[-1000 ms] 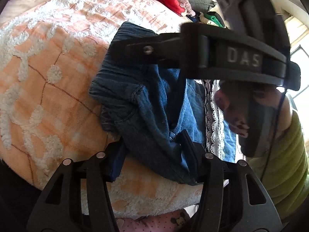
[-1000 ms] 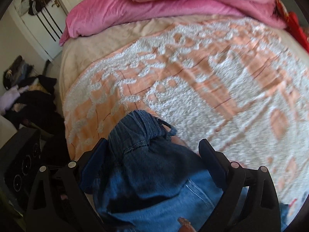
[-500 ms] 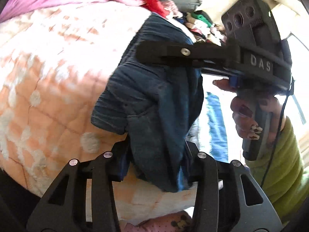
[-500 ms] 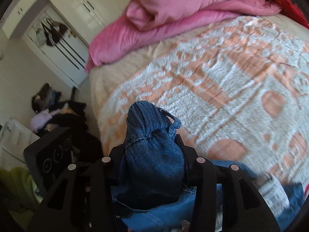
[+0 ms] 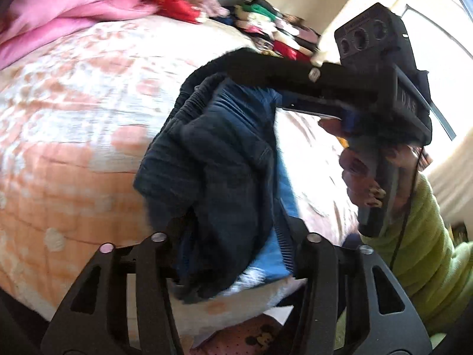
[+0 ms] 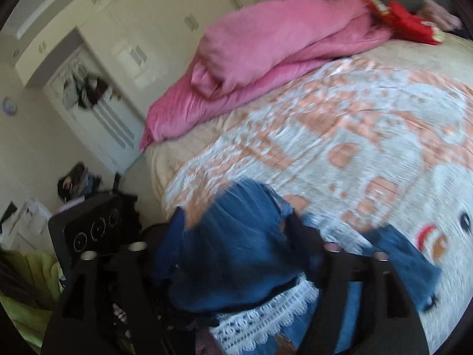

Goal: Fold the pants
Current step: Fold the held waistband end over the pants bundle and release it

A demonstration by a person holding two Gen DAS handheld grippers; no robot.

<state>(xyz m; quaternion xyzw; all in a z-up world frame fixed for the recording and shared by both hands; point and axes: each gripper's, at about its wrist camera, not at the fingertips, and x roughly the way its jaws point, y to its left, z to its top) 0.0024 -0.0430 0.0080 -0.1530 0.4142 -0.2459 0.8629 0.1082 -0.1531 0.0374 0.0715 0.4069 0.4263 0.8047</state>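
Left wrist view: pants (image 5: 224,159) are bunched between the left gripper (image 5: 233,254) and right gripper (image 5: 236,59), both jaws just reopened around denim; whether pads press cannot be told; bed (image 5: 74,112) beyond lies open.

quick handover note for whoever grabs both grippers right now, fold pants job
Left gripper: denim bunched between its jaws, which have just been opening a little; grip looks kept.
Right gripper: holds the gathered waistband end between its jaws, which have just been opening.
Pants: blue denim with white lace trim, hanging bunched between both grippers above the bedspread.
Done: picked up. Left: spread flat on the bedspread, then fold; no fold visible yet.
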